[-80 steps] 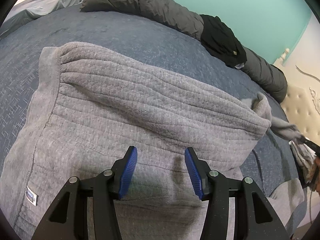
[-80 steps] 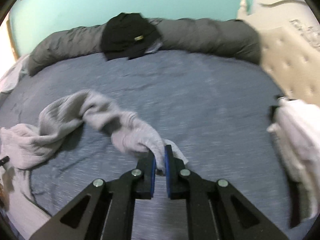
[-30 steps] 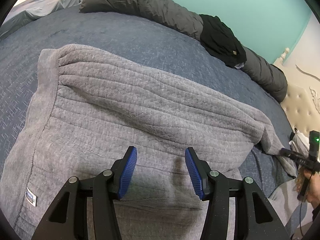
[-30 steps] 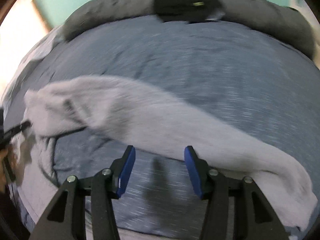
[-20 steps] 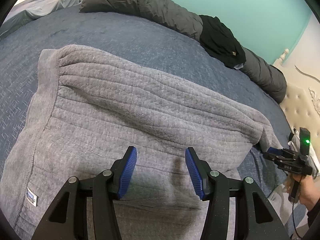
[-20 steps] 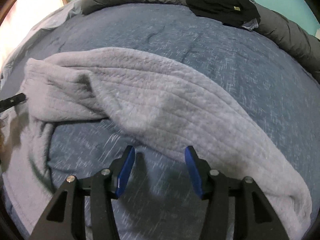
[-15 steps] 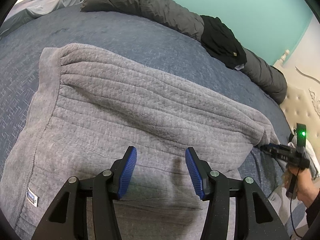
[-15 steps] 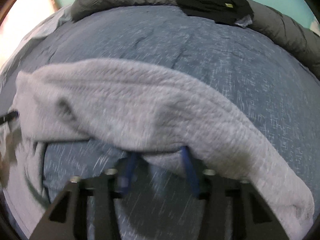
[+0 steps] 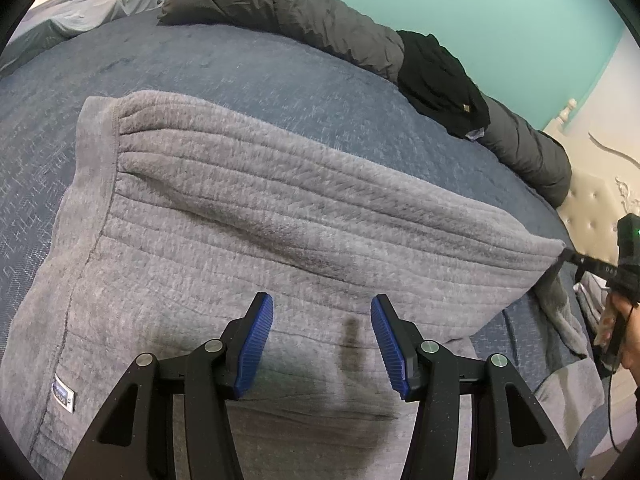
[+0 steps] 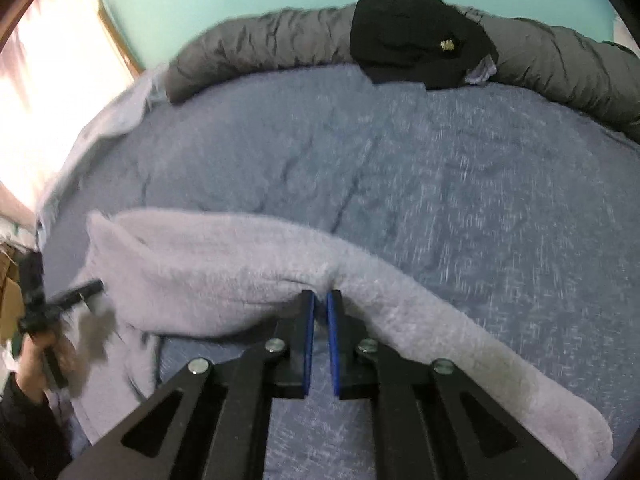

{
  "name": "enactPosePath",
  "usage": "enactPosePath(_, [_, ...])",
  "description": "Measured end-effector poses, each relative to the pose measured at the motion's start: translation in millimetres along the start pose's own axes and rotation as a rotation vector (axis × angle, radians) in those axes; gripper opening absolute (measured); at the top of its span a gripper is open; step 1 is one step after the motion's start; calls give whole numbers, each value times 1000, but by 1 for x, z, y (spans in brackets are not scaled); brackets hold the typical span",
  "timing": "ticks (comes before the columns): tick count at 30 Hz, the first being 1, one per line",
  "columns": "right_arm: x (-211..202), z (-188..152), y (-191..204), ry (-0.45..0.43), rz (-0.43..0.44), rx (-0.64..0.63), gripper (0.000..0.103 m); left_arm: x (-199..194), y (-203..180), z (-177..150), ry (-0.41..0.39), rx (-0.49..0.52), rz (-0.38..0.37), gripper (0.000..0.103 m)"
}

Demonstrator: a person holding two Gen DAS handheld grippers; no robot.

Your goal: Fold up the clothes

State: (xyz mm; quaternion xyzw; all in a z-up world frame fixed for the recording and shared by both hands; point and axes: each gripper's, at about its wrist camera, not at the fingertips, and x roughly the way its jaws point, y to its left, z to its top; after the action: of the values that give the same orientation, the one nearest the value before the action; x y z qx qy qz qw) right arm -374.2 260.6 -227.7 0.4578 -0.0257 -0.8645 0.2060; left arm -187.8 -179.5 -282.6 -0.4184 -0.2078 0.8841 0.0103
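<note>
A grey ribbed sweater (image 9: 240, 208) lies spread on the blue bedspread (image 9: 240, 72). My left gripper (image 9: 322, 336) hovers just above its lower body, open, with nothing between the blue pads. One sleeve (image 10: 208, 268) lies folded across the garment. My right gripper (image 10: 321, 300) has its jaws closing, and its blue pads pinch the near edge of that sleeve at the tips. In the left wrist view the right gripper (image 9: 572, 258) pulls the sleeve fold to a taut point at the far right. The left gripper (image 10: 86, 290) shows small and blurred in the right wrist view.
A rolled dark grey duvet (image 9: 288, 12) runs along the far side of the bed with a black garment (image 9: 440, 80) on it. A cream tufted headboard (image 9: 592, 200) stands at the right. A pale blue sheet (image 9: 80, 4) lies far left. A person's hand (image 10: 36, 364) holds the left gripper.
The right gripper, open a second ago, has shut on the sleeve's near edge and lifted it, and the fold now stretches to a point. The left gripper has stayed put, open.
</note>
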Motion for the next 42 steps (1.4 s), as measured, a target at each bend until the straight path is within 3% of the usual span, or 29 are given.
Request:
enactPosePath(6, [41,-2,-7,77,-209,42,6,4,0,1,7,0,3,55])
enactPosePath(12, [4,-26,16,-94,-89,26,10,7,-3,3,10,5,2,56])
enactPosePath(16, [18,-46,23,-8,-69,17,12,5,-7,1,9,8,1,56])
enactPosePath(18, [34,-56,22,43,-89,31,22,5,-8,1,7,6,2,56])
enactPosePath(20, [49,-59,19,75,-108,59,49,5,-7,1,6,7,2,56])
enactPosePath(21, [56,-59,18,79,-115,79,56,5,-7,1,7,7,2,56])
enactPosePath(22, [61,-58,16,79,-120,100,61,5,-7,1,8,7,2,56])
enactPosePath(25, [75,-49,10,55,-136,155,62,7,-6,1,11,8,1,57])
enactPosePath(28, [85,-42,9,40,-151,169,61,7,-6,1,12,9,-1,57])
enactPosePath(32, [86,-37,11,15,-162,160,19,6,-3,2,12,4,1,57])
enactPosePath(33, [84,-37,10,9,-155,162,14,6,-3,2,12,3,0,57])
enactPosePath(35, [73,-39,10,5,-140,153,9,7,-3,3,12,2,-1,57])
enactPosePath(42, [33,-40,20,48,-52,100,7,4,-7,4,8,8,-8,57])
